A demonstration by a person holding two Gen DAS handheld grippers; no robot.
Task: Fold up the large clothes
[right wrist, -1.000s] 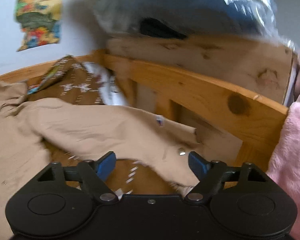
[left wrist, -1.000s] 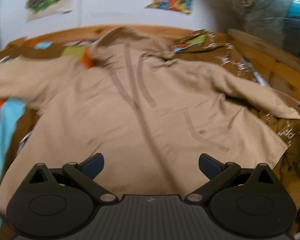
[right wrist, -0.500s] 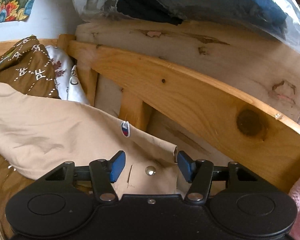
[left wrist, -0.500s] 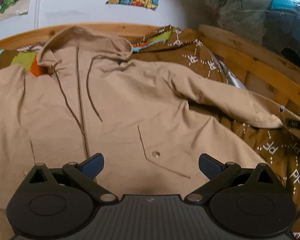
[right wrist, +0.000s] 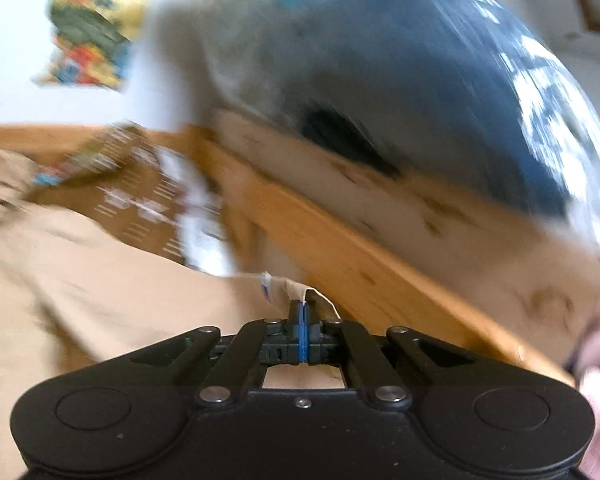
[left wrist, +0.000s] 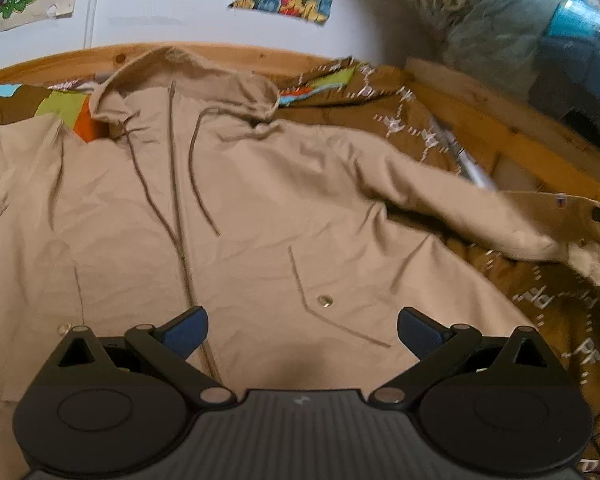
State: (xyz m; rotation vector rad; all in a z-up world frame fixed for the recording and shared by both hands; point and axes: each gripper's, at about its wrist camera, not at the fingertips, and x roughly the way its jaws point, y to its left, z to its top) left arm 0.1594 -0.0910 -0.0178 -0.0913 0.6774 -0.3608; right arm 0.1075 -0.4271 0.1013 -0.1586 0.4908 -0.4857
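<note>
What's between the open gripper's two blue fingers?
In the left wrist view, only the tan jacket lies between the left gripper fingers: its front, with a pocket snap in the gap. Nothing is pinched.

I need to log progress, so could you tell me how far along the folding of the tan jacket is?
Early. Done: the tan jacket lies spread face up on the brown bedspread, hood toward the wooden bed rail. In hand: the right tool is shut on the sleeve cuff near the side rail; the left tool hovers open above the jacket's front. Left: no fold shows, so both sleeves and the body remain.
</note>
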